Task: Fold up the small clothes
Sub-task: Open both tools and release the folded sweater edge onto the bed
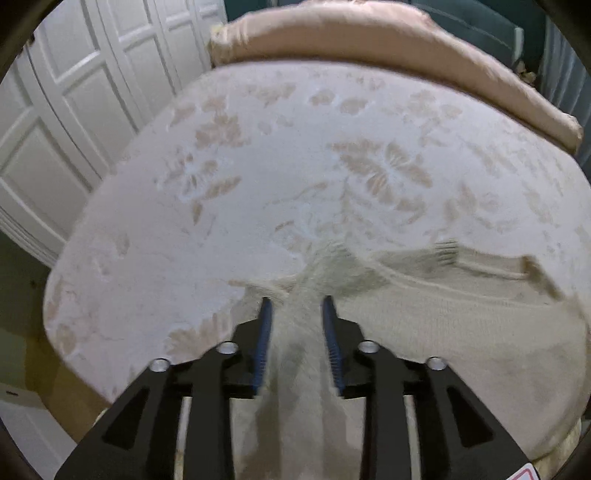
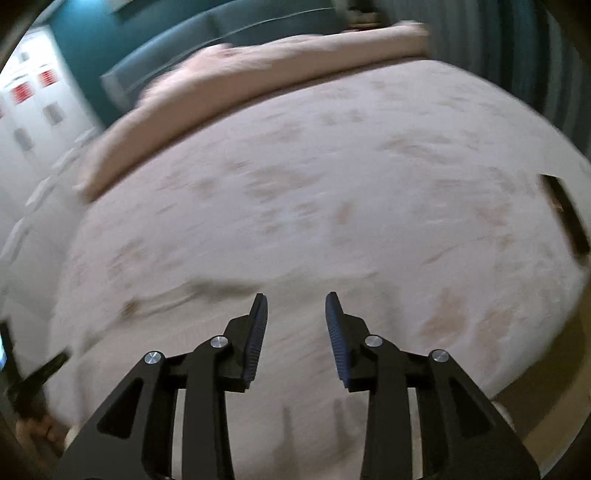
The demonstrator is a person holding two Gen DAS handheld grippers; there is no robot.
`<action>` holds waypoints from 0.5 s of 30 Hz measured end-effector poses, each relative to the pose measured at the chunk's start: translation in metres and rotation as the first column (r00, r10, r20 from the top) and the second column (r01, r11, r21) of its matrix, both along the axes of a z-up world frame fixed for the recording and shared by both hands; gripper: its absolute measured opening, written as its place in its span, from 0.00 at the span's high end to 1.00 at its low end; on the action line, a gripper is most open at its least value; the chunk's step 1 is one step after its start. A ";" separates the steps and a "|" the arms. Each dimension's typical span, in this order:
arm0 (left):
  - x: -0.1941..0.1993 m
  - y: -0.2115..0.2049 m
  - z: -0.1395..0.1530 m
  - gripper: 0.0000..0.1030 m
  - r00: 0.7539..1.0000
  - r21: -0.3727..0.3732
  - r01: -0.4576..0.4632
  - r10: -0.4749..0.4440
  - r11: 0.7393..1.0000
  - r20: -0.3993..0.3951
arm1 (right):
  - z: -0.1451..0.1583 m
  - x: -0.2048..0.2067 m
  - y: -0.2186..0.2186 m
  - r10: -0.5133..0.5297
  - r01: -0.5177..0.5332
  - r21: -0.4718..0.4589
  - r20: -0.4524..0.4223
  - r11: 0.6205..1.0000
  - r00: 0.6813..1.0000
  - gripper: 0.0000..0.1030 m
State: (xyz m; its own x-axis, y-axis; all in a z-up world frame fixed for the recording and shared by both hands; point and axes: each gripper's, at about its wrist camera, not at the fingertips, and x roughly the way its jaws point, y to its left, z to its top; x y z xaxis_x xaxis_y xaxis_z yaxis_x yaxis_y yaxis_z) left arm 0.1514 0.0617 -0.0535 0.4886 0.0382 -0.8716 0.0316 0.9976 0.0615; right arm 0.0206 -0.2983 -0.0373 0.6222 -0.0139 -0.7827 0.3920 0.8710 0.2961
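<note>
Your left tongs (image 1: pixel 295 306) pinch a bunched fold of the cream sweater (image 1: pixel 443 325), which lies on the flowered bedspread (image 1: pixel 258 166). Your right tongs (image 2: pixel 296 306) hang spread over bare bedspread. A pink pillow (image 1: pixel 369 33) lies well beyond, white doors (image 1: pixel 66 110) to your left.
</note>
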 end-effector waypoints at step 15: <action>-0.084 -0.055 -0.046 0.53 0.976 0.087 0.167 -0.153 0.982 -0.152 | -0.069 -0.032 0.133 0.403 -0.399 0.062 -0.200 0.915 0.893 0.72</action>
State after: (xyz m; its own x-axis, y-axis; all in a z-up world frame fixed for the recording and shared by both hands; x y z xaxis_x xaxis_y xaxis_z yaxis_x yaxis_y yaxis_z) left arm 0.0679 0.0068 -0.0997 0.3651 0.0591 -0.9291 0.2062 0.9681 0.1426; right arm -0.0116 -0.1649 -0.1058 0.3985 0.2191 -0.8906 0.0643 0.9620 0.2654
